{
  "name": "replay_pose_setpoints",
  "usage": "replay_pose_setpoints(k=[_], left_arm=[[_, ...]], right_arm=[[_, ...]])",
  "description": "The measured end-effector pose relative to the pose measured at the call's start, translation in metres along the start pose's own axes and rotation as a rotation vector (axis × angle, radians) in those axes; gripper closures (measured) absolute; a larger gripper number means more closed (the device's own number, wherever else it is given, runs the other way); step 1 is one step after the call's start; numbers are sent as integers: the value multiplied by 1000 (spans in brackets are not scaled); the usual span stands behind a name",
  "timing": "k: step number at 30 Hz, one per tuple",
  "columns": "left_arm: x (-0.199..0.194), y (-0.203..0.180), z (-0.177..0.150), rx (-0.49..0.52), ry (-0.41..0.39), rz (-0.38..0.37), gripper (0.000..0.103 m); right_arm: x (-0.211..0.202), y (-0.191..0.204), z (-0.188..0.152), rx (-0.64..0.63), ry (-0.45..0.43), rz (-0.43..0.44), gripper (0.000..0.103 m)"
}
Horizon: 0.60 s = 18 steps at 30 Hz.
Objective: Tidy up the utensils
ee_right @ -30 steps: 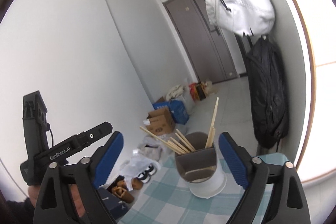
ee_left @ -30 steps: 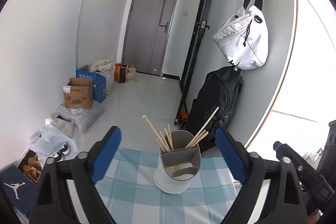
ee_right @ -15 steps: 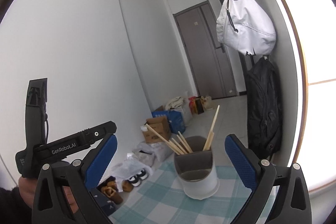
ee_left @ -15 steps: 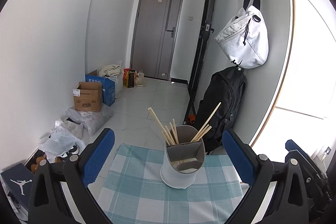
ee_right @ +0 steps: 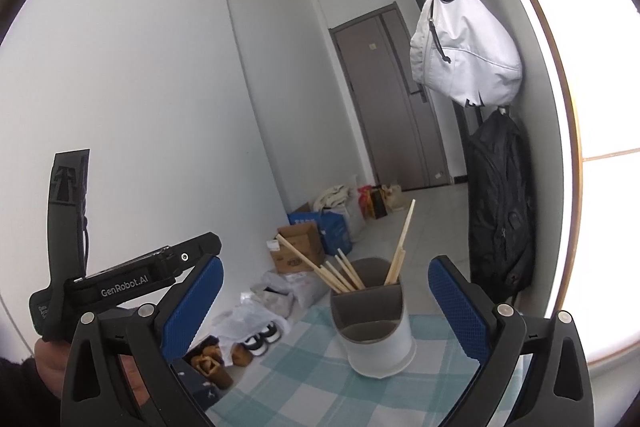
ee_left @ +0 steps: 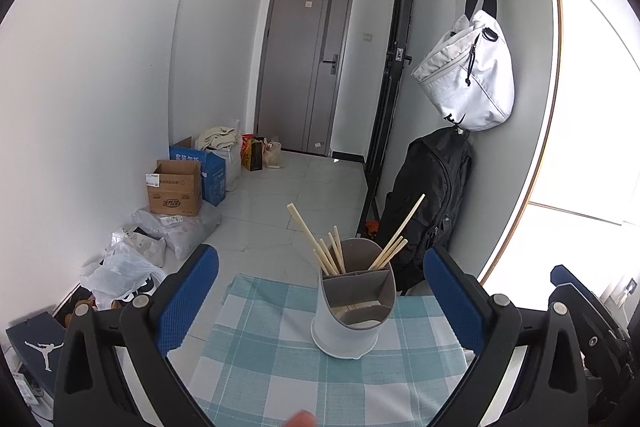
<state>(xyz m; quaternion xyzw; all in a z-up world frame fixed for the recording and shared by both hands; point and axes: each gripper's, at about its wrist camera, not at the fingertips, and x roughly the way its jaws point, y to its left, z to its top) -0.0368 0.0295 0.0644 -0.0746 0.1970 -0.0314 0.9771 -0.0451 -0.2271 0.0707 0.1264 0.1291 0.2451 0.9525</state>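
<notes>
Lettering "GenRobot.AI" runs along the left gripper (ee_right: 120, 283) body, seen from the right wrist. Utensil holder (ee_left: 354, 307) sits far-center on the checked tablecloth (ee_left: 280, 359), wooden chopsticks (ee_left: 320, 251) fanned in its back compartments. Left gripper just finished opening; right gripper (ee_right: 324, 311) also gapes wide, both empty.

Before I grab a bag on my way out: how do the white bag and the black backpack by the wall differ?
The white bag hangs high on the wall by a dark strap from a hook; the black backpack sits lower, beneath it, its bottom hidden behind the table. The white bag looks rounded and bulging, while the black backpack looks taller and slimmer. Their colours are opposite: pale against dark. Both rest against the same wall, beside the bright window.
</notes>
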Motion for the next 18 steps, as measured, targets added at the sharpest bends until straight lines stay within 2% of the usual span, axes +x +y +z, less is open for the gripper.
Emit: replay_pose_setpoints(k=[10, 18], left_arm=[[4, -2, -3, 2, 3, 15, 3], [13, -2, -9, 2, 26, -6, 3]], right_arm=[[0, 1, -1, -12, 0, 3, 0], [4, -1, -4, -8, 10, -2, 0]])
